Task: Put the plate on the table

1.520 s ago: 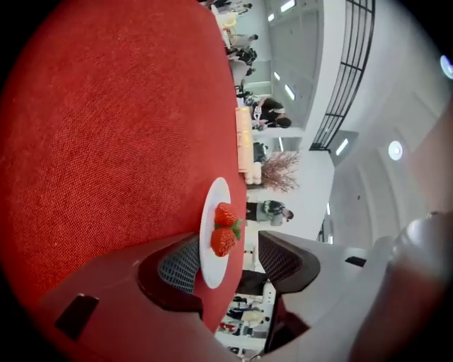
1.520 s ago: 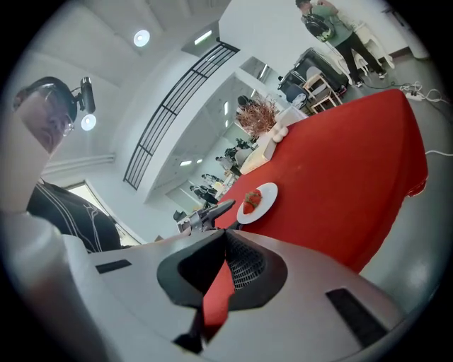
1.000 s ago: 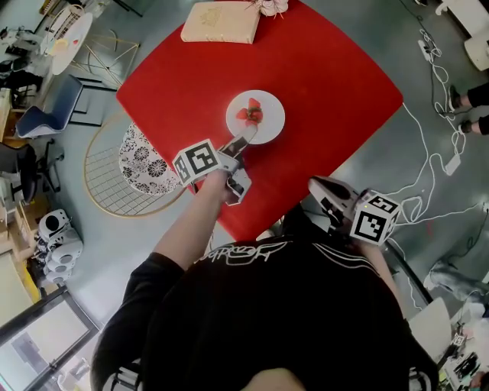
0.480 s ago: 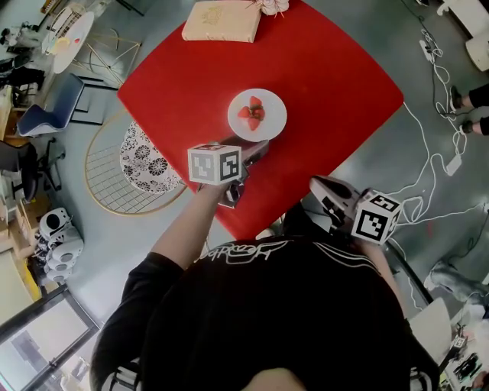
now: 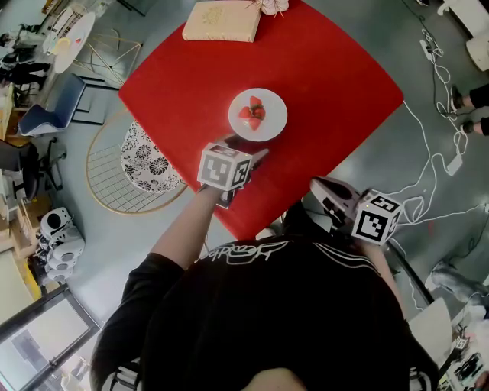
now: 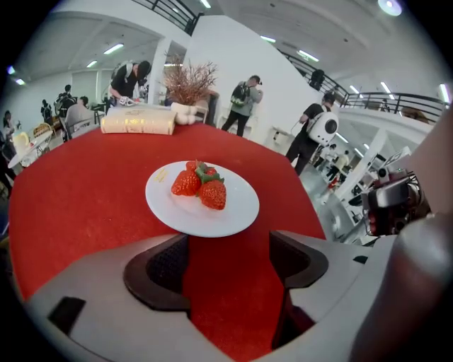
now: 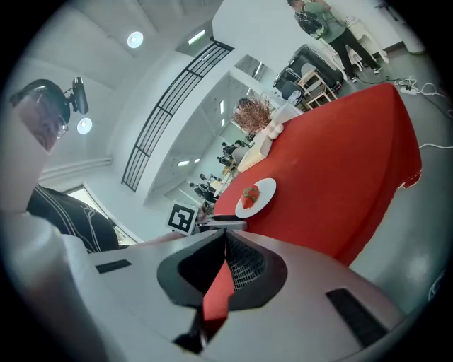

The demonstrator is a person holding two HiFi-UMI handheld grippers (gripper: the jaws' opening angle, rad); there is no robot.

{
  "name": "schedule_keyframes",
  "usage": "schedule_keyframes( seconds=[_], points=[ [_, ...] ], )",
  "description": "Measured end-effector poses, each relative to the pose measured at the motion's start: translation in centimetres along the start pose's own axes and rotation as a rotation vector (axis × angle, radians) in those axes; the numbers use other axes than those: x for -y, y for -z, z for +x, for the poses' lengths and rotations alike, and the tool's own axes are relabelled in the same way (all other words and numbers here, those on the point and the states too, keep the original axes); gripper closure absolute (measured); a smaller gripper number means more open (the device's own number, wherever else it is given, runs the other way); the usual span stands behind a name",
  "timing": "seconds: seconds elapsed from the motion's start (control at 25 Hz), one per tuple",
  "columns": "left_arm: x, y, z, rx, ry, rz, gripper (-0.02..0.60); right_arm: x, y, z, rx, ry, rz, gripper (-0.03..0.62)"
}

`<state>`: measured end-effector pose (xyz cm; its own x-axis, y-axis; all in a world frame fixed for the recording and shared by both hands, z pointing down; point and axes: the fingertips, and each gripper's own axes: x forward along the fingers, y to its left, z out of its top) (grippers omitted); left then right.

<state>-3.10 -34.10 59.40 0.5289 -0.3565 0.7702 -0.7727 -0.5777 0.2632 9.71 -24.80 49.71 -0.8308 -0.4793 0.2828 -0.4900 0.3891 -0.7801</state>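
Note:
A white plate [image 5: 257, 114] with strawberries [image 5: 252, 111] rests on the red table [image 5: 328, 69], near its middle. My left gripper [image 5: 243, 150] hovers just short of the plate's near rim, open, nothing between its jaws. In the left gripper view the plate [image 6: 202, 198] lies flat ahead of the left gripper [image 6: 228, 258], apart from both fingers. My right gripper [image 5: 315, 185] is shut and empty, held off the table's near corner. From the right gripper [image 7: 225, 240] the plate [image 7: 256, 196] shows small and far.
A beige box [image 5: 220, 21] lies at the table's far edge, with dried flowers beside it. A round wire chair with a patterned cushion [image 5: 141, 160] stands left of the table. Cables [image 5: 435, 153] trail over the floor on the right. People stand in the background.
My left gripper has drawn back a little from the plate's near rim and rolled its marker cube round. The plate stays on the table. The right gripper has not moved.

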Motion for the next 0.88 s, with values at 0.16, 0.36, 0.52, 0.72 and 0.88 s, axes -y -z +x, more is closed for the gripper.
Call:
schedule_keyframes(
  seconds=[0.16,0.36,0.52,0.72,0.88],
  points=[
    [0.1,0.1,-0.4,-0.017,0.009,-0.005,0.236,-0.3,0.2,-0.1,0.001,-0.009,0.003,0.586],
    [0.1,0.4,-1.4,-0.003,0.008,-0.029,0.236,-0.6,0.6,0.0,0.000,-0.016,0.001,0.586],
    [0.7,0.0,-3.3,0.036,-0.002,-0.007,0.236,-1.7,0.6,0.4,-0.001,-0.029,-0.016,0.586],
    [2.6,-1.3,-7.4,0.168,0.034,0.003,0.237,-5.1,1.1,1.1,-0.024,-0.073,-0.117,0.586],
    [4.6,-2.0,-11.7,0.280,0.056,0.043,0.244,-7.6,1.5,1.5,-0.024,-0.090,-0.201,0.586]
  ],
)
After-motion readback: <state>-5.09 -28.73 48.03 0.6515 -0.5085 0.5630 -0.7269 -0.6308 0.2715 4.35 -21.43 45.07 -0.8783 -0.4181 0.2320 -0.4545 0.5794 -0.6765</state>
